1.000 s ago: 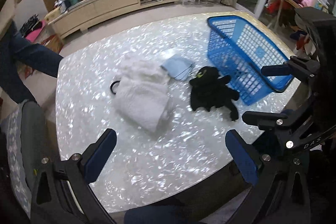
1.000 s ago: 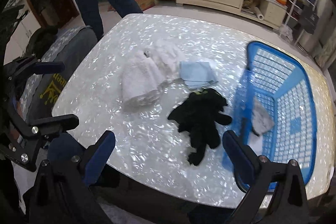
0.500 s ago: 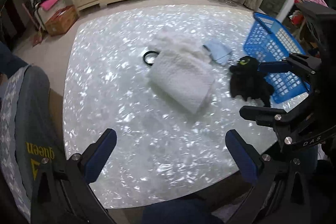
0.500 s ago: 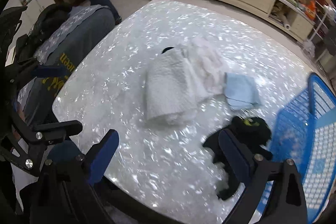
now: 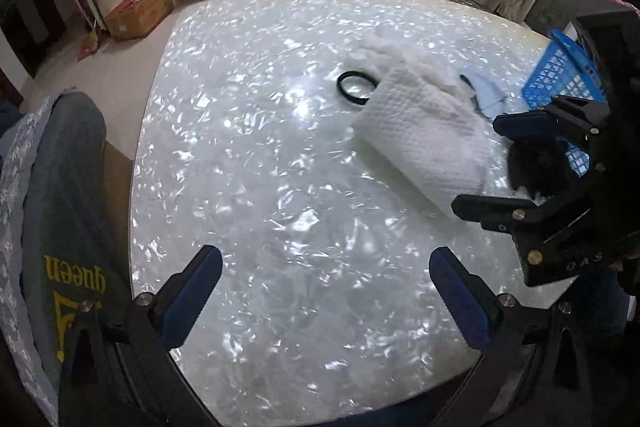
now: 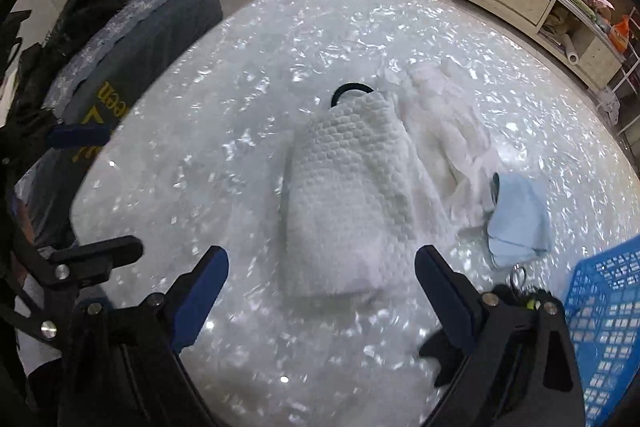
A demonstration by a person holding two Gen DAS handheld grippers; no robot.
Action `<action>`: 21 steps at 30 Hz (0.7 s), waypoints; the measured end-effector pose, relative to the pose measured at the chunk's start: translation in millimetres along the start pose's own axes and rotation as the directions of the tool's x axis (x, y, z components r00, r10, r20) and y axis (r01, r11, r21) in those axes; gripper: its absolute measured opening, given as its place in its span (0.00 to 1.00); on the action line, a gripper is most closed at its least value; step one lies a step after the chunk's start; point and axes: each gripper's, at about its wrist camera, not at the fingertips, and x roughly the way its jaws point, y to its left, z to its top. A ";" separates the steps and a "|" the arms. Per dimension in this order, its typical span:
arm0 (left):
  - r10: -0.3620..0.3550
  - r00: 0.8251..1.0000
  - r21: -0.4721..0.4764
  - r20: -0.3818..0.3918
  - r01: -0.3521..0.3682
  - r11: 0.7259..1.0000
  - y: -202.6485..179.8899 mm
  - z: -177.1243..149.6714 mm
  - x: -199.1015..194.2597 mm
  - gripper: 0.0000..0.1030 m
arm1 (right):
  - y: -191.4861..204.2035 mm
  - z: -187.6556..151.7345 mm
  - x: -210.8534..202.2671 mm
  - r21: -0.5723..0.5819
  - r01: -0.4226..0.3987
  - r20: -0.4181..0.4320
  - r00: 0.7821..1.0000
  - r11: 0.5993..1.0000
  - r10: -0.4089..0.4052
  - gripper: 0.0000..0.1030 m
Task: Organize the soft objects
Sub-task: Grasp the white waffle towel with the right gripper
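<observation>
A: Any writing? And the tools?
B: "queen" in yellow on the grey garment beside the counter. Left tool and right tool both gape, empty.
A: The white towel?
B: On the counter, just ahead of the right tool.

On the pearly white table, a folded white towel lies toward the right edge, a black ring touching its far corner. Beyond it sit a pale blue cloth and a blue basket. The left gripper hovers with jaws apart over bare tabletop near the front edge.
</observation>
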 end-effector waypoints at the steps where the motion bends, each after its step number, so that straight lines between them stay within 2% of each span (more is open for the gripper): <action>1: 0.001 1.000 -0.006 -0.005 -0.001 1.000 3.0 0.6 4.5 1.00 | -1.7 2.1 6.1 0.004 0.003 -0.007 1.000 1.000 -0.003 0.92; 11: -0.007 1.000 -0.025 -0.025 0.006 1.000 14.3 6.2 31.1 1.00 | -5.9 1.2 49.4 0.013 0.051 -0.077 0.996 0.999 -0.050 0.77; 14: -0.014 1.000 -0.026 -0.026 0.013 1.000 14.8 5.8 34.1 1.00 | 1.2 -1.1 52.8 -0.016 0.108 -0.067 0.992 0.994 -0.109 0.66; 19: -0.026 0.999 -0.021 -0.019 0.026 0.999 11.0 5.4 32.9 1.00 | 2.4 -6.4 48.6 -0.012 0.133 -0.051 0.990 0.991 -0.133 0.44; 21: -0.033 0.999 -0.020 -0.013 0.033 0.999 10.8 6.5 31.4 1.00 | 4.1 -8.7 46.0 -0.018 0.137 -0.038 0.990 0.990 -0.138 0.29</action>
